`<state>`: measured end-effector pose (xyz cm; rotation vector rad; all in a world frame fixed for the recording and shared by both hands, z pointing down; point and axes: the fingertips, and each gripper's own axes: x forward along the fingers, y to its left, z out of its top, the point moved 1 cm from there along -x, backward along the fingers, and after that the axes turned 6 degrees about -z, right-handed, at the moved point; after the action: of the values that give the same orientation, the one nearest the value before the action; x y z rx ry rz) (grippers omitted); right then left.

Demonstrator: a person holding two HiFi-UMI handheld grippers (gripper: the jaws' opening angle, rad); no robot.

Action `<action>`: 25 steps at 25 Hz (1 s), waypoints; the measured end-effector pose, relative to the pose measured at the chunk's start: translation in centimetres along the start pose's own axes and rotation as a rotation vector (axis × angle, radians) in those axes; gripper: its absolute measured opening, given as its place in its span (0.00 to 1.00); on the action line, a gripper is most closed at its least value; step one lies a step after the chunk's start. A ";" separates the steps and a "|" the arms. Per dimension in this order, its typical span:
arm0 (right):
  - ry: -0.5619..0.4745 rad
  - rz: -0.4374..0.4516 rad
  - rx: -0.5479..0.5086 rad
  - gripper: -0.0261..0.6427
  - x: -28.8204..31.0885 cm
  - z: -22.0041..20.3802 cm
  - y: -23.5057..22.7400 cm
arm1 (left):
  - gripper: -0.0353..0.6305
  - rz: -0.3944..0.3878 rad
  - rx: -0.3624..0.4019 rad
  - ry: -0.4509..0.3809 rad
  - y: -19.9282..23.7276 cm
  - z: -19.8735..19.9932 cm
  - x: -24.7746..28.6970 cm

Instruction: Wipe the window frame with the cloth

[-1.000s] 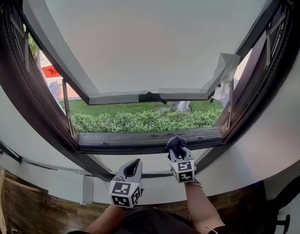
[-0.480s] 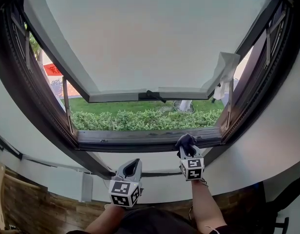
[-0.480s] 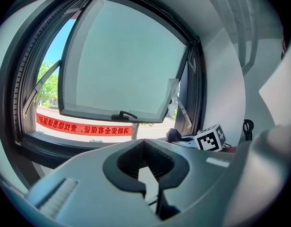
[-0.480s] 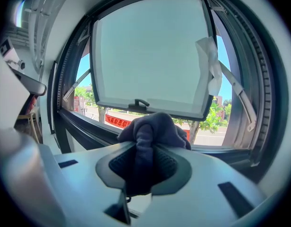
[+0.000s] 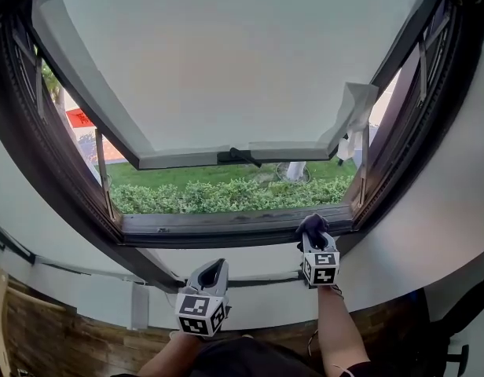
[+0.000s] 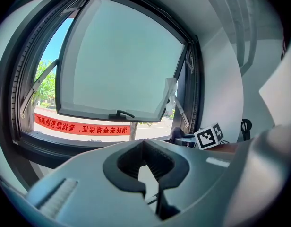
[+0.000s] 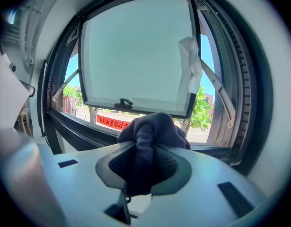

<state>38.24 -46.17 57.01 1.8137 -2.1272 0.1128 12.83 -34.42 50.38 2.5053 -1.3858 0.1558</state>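
Our right gripper (image 5: 313,239) clamps a dark grey cloth (image 5: 311,225) at the dark brown window frame's (image 5: 218,228) lower rail, right end; our left gripper (image 5: 213,272), jaws nearly together, holds nothing.

Cloth (image 7: 152,131) dark navy-grey. Frame (image 5: 226,228) dark brown. Pane (image 5: 226,61) frosted pale grey-white, film (image 5: 353,108) on its right corner white. Left gripper (image 6: 145,164) and right gripper (image 7: 143,167) light grey with black pads. Cubes (image 5: 196,311) have black-and-white square markers. Banner (image 6: 84,126) red, pale lettering. Hedge (image 5: 226,195) green. Wall (image 5: 438,226) white. Floor (image 5: 61,344) brown wood-grain.
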 end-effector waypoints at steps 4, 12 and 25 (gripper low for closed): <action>0.006 -0.038 0.009 0.16 -0.1 -0.3 -1.9 | 0.06 -0.004 0.000 0.002 -0.2 -0.1 0.1; 0.026 -0.126 0.008 0.16 -0.2 -0.6 -4.4 | 0.06 -0.004 -0.003 0.004 -0.1 -0.2 0.1; 0.070 -0.281 -0.008 0.16 -0.4 -1.4 -8.9 | 0.06 -0.005 -0.006 0.025 0.0 -1.0 -0.1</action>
<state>47.21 -47.01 56.76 2.0506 -1.8024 0.0972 12.76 -34.02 51.33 2.4928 -1.3680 0.1812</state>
